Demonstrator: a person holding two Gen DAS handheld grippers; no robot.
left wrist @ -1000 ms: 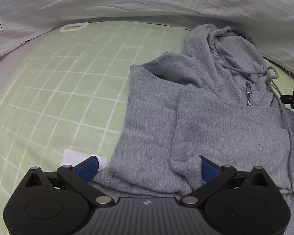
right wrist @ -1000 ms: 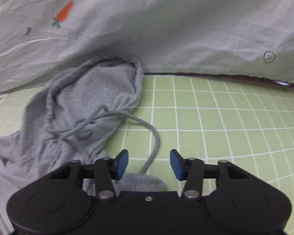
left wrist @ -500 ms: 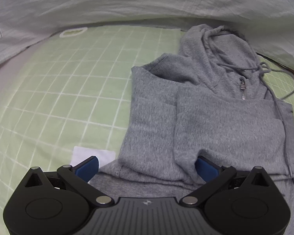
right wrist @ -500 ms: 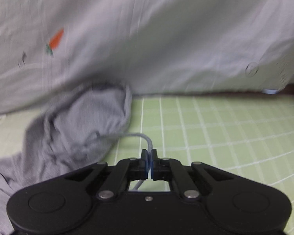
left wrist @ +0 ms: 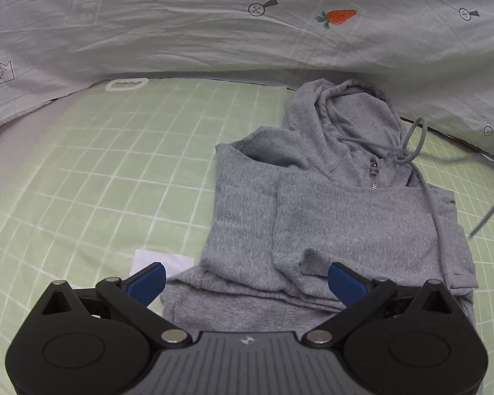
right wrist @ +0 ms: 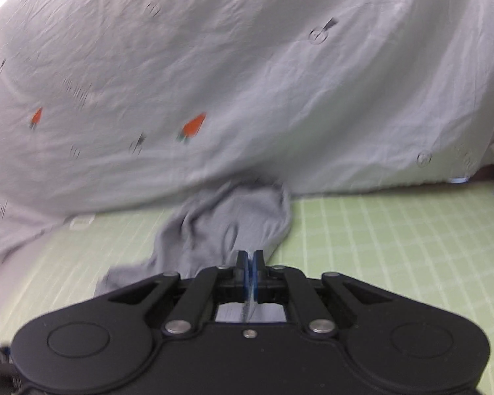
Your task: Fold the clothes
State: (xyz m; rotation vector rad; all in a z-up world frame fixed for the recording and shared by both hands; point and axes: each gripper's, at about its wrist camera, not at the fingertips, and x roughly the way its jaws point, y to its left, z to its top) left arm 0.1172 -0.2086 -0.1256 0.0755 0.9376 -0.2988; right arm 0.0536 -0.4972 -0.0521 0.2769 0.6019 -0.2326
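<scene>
Jaws first: on the left gripper point(left wrist: 245, 279) they're spread wide with nothing between them, low in the left wrist frame right over the bottom hem of the grey zip hoodie point(left wrist: 339, 217). On the right gripper point(right wrist: 249, 265) they're pinched together, and a thin strand runs down between the blue pads. My guess is that's the hoodie's drawstring point(left wrist: 415, 138), since in the left view one cord loops up off the collar and trails away toward the right edge of the frame, where a dark blurry bit sits. I can't see the actual pinch point cleanly though, so take that as a guess.

The hoodie lies right of centre in the left view on the green grid mat point(left wrist: 122, 171). Its sleeves are already folded in across the chest and the hood points to the top of the frame, against the draped white sheet with carrot prints point(left wrist: 337, 16). So it's part folded, not a finished bundle. Pulling the cord clear probably keeps it from ending up trapped in a fold, and the open left gripper looks parked to catch the hem.

Hard to make out:
- The right wrist view is motion-blurred, and only the hood point(right wrist: 243, 217) shows above the gripper.
- The hoodie's bottom edge is cut off behind the left gripper body.
- A white label or paper patch point(left wrist: 163, 260) peeks out at lower left, half hidden.
</scene>
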